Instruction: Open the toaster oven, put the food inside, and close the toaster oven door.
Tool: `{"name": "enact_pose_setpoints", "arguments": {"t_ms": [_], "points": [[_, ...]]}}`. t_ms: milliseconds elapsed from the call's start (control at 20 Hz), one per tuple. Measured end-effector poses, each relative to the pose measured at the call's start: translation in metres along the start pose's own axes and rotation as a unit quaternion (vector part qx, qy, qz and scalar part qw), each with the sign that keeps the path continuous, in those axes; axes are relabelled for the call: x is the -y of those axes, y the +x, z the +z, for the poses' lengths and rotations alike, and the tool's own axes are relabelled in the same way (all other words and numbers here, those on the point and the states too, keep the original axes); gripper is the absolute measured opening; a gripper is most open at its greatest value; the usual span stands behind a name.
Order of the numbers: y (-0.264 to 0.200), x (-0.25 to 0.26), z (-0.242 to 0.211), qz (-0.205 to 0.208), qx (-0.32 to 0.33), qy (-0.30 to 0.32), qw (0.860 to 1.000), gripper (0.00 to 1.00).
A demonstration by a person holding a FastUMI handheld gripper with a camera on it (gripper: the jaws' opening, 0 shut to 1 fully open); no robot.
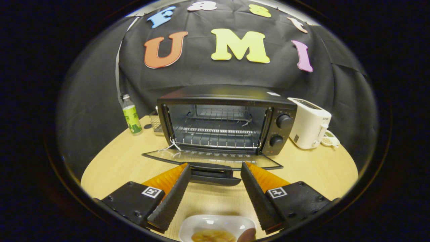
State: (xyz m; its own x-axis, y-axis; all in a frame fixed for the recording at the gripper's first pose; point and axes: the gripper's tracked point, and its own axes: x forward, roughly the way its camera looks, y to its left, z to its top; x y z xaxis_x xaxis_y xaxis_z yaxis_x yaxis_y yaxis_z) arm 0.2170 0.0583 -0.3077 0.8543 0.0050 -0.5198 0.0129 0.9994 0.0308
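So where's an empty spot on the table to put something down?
Bare wooden table lies between the green-labelled bottle and the black toaster oven's open glass door, and again between that door and the white toaster. It's crowded around the open gripper: door handle ahead, white food dish below.

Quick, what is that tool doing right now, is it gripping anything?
Tool: open and holding nothing; its fingers sit apart on either side of the dark handle of the black toaster oven's lowered glass door.
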Motion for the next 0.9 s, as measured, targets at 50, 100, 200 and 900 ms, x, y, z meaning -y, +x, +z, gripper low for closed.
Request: {"name": "enact_pose_setpoints", "arguments": {"t_ms": [50, 100, 200, 900], "points": [[0.001, 0.0, -0.008, 0.005, -0.016, 0.01, 1.0, 0.99], [0.003, 0.0, -0.016, 0.012, -0.036, 0.018, 0.999, 0.99], [0.005, -0.002, -0.028, 0.025, -0.065, 0.034, 0.997, 0.99], [-0.024, -0.001, -0.03, 0.046, -0.053, 0.038, 0.997, 0.97]]}}
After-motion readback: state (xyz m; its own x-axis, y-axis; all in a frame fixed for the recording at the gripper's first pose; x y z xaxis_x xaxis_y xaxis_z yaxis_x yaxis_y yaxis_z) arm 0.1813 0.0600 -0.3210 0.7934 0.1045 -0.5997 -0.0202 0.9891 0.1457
